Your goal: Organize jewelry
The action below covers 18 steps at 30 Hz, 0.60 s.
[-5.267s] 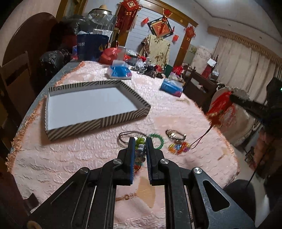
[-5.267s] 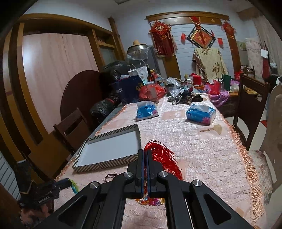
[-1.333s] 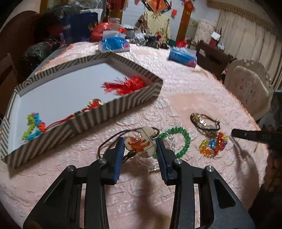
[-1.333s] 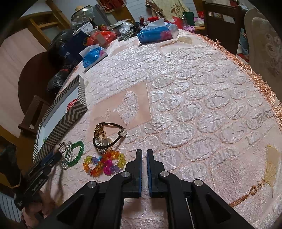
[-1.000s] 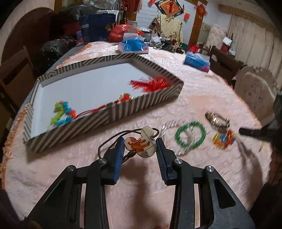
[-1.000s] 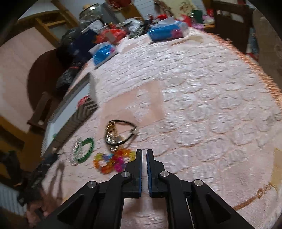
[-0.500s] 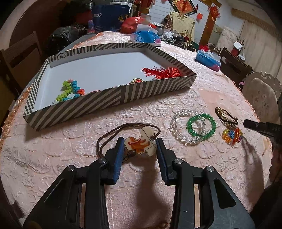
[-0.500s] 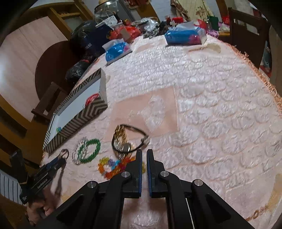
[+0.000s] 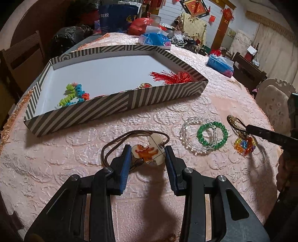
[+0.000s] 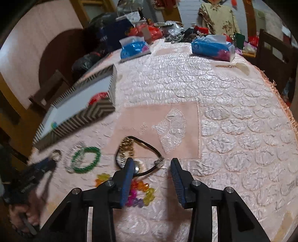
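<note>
A pink embossed tablecloth (image 9: 78, 147) covers the table — beyond the left gripper (image 9: 148, 154) lies the striped box (image 9: 119, 104); to its right a clear bracelet (image 9: 186, 130), green bracelet (image 9: 212, 135) and coloured beads (image 9: 244, 145) — two blue tissue packs (image 10: 134, 48) far off

Legible text is scarce. In the left wrist view, a dark blue paper bag (image 9: 116, 17) at the far end of the table (image 9: 186, 106) carries two white Chinese characters, reading "驾校", on its upper left face; a round emblem beside them is too small to make out. On the far wall, a red diamond-shaped hanging (image 9: 193, 7) bears a single gold character that reads as "福". The blue tissue packs (image 9: 154, 39) near the table's far edge show a small round white logo, not legible. In the right wrist view, white lettering runs along the left gripper (image 10: 54, 158), blurred beyond reading. Nothing else can be read.
</note>
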Each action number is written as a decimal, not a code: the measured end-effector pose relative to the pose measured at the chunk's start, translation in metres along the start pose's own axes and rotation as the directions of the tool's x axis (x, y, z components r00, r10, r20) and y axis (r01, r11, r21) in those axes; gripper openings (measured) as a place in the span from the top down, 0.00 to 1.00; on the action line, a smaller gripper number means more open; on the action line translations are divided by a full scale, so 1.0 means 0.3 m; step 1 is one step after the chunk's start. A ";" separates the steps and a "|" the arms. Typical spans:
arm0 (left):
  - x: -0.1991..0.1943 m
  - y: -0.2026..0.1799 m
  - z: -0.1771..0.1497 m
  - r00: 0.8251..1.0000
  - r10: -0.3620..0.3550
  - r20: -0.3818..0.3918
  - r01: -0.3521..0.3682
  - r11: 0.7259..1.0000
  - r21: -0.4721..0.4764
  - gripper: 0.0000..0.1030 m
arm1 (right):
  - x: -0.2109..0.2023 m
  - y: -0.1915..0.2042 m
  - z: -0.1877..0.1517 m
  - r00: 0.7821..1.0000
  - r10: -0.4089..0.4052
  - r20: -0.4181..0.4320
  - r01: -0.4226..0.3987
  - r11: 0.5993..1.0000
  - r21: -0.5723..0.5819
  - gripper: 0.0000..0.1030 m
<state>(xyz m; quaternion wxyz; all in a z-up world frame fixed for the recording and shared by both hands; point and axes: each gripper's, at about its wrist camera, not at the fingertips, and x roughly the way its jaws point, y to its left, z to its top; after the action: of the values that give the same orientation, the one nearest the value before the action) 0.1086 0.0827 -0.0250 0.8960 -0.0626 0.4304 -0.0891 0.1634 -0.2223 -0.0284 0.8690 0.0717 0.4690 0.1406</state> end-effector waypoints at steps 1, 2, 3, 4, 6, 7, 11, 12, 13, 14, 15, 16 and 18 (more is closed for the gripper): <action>0.000 -0.001 0.000 1.000 0.000 0.000 0.000 1.000 0.000 0.66 | 0.005 -0.001 0.000 1.000 0.000 0.001 0.000 1.000 -0.003 0.62; 0.000 -0.001 0.000 1.000 0.000 0.000 0.000 1.000 0.000 0.66 | 0.007 -0.001 0.002 1.000 -0.001 0.006 0.001 1.000 -0.009 0.63; 0.000 0.000 0.000 1.000 0.000 0.000 0.000 1.000 0.000 0.66 | 0.009 -0.003 0.003 1.000 -0.003 0.009 0.003 1.000 -0.009 0.64; 0.000 0.000 0.000 1.000 0.000 0.000 0.000 1.000 0.000 0.66 | 0.009 -0.006 0.003 1.000 -0.002 0.010 0.002 1.000 -0.006 0.66; -0.001 0.002 0.000 1.000 -0.001 0.001 0.001 1.000 -0.003 0.66 | 0.006 -0.007 -0.003 1.000 -0.001 0.010 0.001 1.000 -0.009 0.72; -0.001 0.002 0.000 1.000 0.000 0.001 0.000 1.000 -0.004 0.66 | 0.006 -0.007 -0.006 1.000 -0.004 0.011 0.005 1.000 -0.015 0.74; -0.001 0.003 0.000 1.000 0.000 0.001 0.000 1.000 -0.003 0.66 | 0.009 0.005 -0.009 0.999 -0.051 0.016 0.052 0.997 -0.055 0.87; -0.001 0.003 0.000 1.000 0.000 0.000 0.000 1.000 -0.003 0.66 | 0.009 0.009 -0.010 0.998 -0.066 0.018 0.067 0.995 -0.069 0.89; -0.001 0.003 0.000 1.000 0.000 0.001 0.000 1.000 -0.003 0.66 | 0.010 0.015 -0.011 0.996 -0.088 0.019 0.089 0.992 -0.088 0.95; -0.001 0.003 0.000 1.000 -0.001 0.001 0.001 1.000 -0.003 0.66 | 0.010 0.019 -0.012 0.994 -0.103 0.020 0.105 0.989 -0.101 0.95; -0.001 0.003 0.000 1.000 -0.001 0.001 0.001 1.000 -0.003 0.66 | 0.006 0.020 -0.013 0.994 -0.106 0.023 0.108 0.989 -0.101 0.95; -0.001 0.003 0.000 1.000 -0.001 0.001 0.001 1.000 -0.003 0.66 | -0.008 0.021 -0.011 0.994 -0.103 0.041 0.106 0.990 -0.097 0.95; -0.001 0.002 0.000 1.000 0.000 0.000 0.000 1.000 -0.003 0.66 | -0.064 0.027 -0.002 0.990 -0.080 0.117 0.090 0.992 -0.088 0.95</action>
<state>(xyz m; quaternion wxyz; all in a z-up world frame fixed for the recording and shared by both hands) 0.1086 0.0833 -0.0249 0.8961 -0.0637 0.4303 -0.0885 0.1515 -0.2206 -0.0113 0.9018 0.0189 0.4146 0.1209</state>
